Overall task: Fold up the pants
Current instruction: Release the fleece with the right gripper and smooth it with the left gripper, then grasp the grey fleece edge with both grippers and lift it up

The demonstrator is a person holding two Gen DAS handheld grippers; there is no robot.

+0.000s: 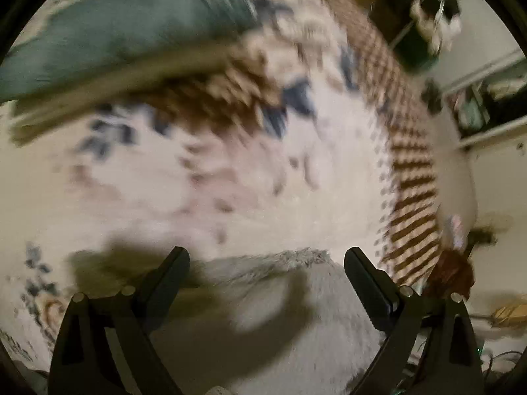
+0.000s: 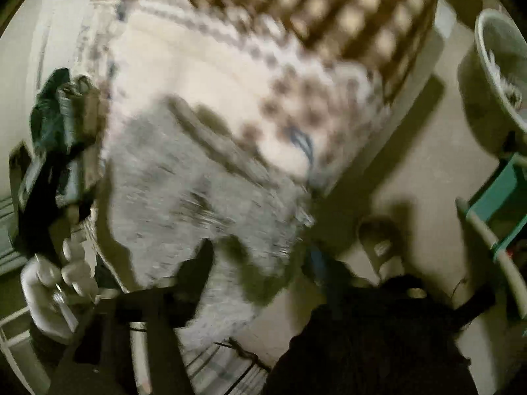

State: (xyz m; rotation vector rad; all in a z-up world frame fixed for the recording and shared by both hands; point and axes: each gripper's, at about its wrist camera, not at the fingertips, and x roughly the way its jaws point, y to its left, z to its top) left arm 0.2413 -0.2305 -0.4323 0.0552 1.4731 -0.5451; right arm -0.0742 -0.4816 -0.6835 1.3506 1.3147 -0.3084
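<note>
The pants [image 1: 296,296] are pale grey and fluffy and lie on a white patterned bedcover [image 1: 230,181]. In the left wrist view their fuzzy edge runs between the two black fingers of my left gripper [image 1: 266,260], which stands open above the cloth with nothing clamped. The right wrist view is blurred. There the pants [image 2: 184,177] spread over the corner of the bedcover [image 2: 204,65]. My right gripper [image 2: 257,263] hovers over their near end with its fingers wide apart, open. A white-gloved hand [image 2: 42,289] shows at the lower left.
A teal cushion [image 1: 115,33] lies at the far left of the bed. A brown checked band [image 1: 415,171] runs along the bed's edge, with shelves [image 1: 487,105] beyond. Beside the bed are bare floor [image 2: 411,151], a pale basin [image 2: 494,75] and a teal stool [image 2: 500,204].
</note>
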